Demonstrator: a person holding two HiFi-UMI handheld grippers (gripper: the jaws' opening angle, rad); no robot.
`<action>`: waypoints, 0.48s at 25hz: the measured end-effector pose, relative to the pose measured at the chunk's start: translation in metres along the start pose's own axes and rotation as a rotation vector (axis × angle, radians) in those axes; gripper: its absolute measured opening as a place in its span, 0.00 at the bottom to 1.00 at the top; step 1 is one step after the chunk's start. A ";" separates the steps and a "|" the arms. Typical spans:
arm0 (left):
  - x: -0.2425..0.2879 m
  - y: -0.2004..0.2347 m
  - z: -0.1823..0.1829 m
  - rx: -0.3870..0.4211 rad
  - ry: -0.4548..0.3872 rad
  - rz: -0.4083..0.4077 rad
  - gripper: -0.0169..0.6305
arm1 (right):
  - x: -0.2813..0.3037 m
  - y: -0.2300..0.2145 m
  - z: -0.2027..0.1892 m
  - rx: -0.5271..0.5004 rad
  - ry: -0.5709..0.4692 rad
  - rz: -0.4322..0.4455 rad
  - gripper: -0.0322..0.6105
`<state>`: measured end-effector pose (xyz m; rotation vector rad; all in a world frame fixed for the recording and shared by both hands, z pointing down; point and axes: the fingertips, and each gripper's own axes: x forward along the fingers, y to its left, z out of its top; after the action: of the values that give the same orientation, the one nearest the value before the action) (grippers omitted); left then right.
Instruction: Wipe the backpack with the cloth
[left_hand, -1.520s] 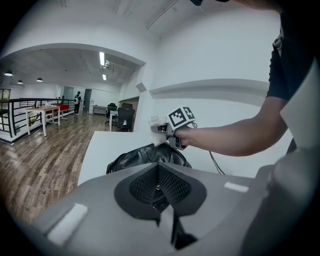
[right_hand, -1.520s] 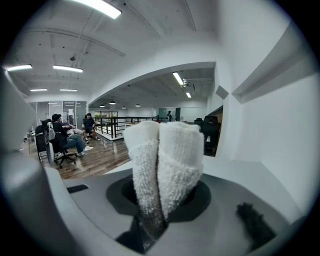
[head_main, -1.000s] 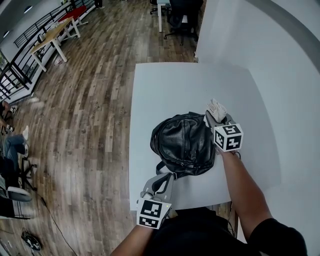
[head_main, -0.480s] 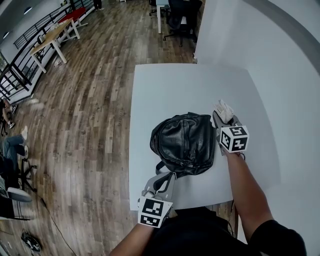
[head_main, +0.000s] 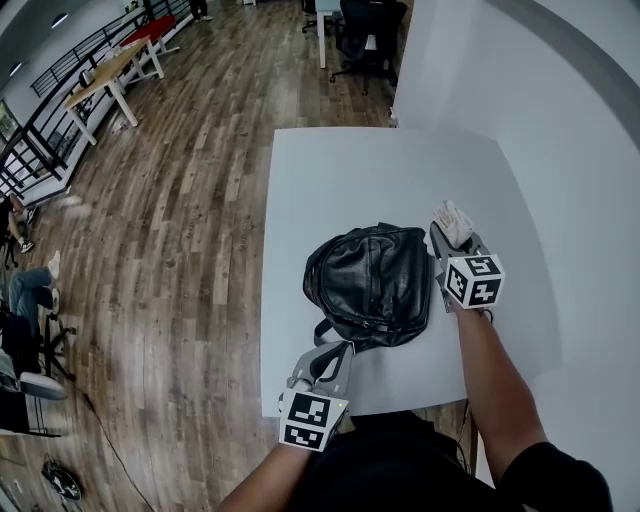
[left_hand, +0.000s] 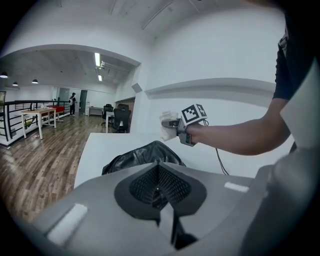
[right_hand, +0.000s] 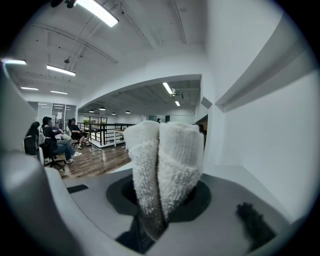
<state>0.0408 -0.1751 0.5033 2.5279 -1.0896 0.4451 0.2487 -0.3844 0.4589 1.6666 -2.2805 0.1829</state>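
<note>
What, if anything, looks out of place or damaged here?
Nothing stands out. The black backpack lies intact on the white table, and the folded white cloth is clamped in the right gripper beside it.

table (head_main: 350, 175) far half: bare, free passage | backpack (head_main: 372, 282): blocks near middle | strip left of backpack: narrow, open | right gripper (head_main: 445, 238) with cloth (head_main: 456, 220): just beside backpack's right flank | wall (head_main: 580, 140): hems right side
</note>
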 end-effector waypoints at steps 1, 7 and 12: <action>-0.001 0.001 -0.001 -0.020 -0.001 -0.001 0.04 | -0.001 0.004 0.001 0.004 -0.008 0.009 0.19; -0.006 0.007 -0.004 -0.077 -0.002 0.029 0.04 | 0.001 0.051 0.001 0.052 -0.031 0.105 0.19; -0.013 0.009 -0.006 -0.084 -0.009 0.057 0.04 | 0.017 0.113 -0.021 0.067 0.013 0.228 0.19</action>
<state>0.0248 -0.1699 0.5053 2.4334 -1.1611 0.3954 0.1411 -0.3585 0.4928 1.4275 -2.4762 0.3235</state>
